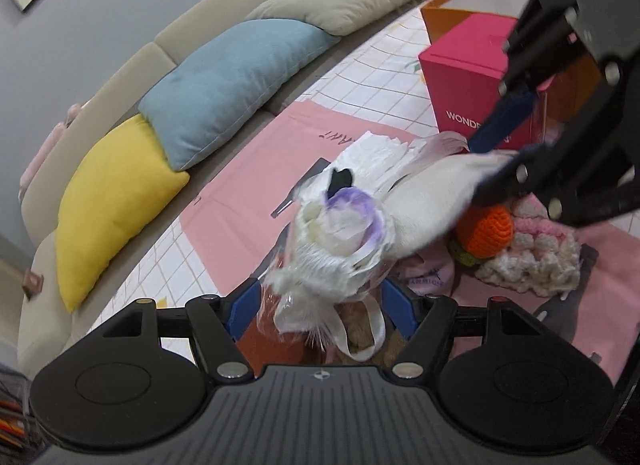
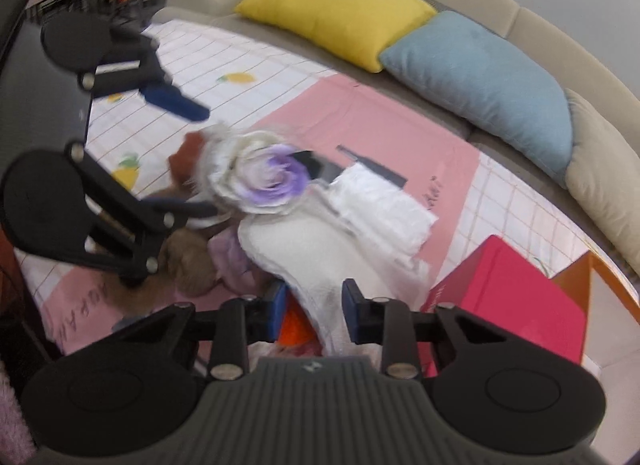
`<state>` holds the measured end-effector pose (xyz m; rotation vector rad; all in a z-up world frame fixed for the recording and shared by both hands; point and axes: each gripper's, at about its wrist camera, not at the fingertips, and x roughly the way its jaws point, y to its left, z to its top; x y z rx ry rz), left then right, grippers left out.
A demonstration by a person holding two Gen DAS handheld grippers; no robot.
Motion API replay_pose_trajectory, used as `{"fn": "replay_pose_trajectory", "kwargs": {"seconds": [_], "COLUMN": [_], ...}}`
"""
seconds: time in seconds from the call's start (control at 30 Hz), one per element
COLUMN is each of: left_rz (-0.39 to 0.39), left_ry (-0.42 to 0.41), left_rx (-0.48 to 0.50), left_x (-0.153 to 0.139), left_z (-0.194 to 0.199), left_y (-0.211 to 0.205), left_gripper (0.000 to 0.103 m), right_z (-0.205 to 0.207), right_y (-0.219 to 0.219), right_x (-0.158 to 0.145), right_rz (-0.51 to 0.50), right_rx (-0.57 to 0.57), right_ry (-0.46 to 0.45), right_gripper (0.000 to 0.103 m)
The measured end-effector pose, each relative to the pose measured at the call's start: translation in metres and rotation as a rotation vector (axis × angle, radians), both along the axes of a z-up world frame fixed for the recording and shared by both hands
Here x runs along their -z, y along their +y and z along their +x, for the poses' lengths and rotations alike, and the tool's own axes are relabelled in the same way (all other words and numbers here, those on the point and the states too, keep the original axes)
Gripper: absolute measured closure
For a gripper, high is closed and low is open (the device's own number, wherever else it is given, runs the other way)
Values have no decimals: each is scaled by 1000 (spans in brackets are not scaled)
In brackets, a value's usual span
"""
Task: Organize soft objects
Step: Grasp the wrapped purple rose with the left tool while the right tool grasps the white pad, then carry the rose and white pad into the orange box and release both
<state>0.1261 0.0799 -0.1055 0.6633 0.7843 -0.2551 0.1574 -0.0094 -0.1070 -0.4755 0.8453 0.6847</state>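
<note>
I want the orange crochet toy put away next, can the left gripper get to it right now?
Probably not: the left gripper surrounds the flower bundle, and the white cloth overhangs the orange crochet toy.
</note>
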Motion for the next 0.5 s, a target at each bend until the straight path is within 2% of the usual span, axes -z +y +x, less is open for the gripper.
{"fn": "replay_pose_trajectory", "kwargs": {"seconds": [0.17,0.23,0.3,0.37,0.4,0.43,0.5], "left_rz": [72,92,102,86,76,65,44], "left_ry": [-16,-22,-26,-16,-17,-23,-38], "left_rx": [54,59,59,42,28,18,-3], "left_x": [11,15,19,21,20,19,15], "left_z": [15,20,25,29,29,29,26], "left_y": [-13,-17,-20,-19,-18,-18,-17], "left_gripper": [21,21,22,35,40,48,51], "right_z": [5,5,5,7,8,9,9], "right_y": [7,11,10,6,3,0,-6], "right_x": [10,16,18,15,12,8,1], "right_rz": [-37,-67,-66,-39,-21,-6,20], "right_rx": [-10,-17,-8,20,33,43,56], "right_ry": [-13,-27,-35,-27,-29,-35,-43], "right_gripper": [67,68,88,90,96,98,101]}}
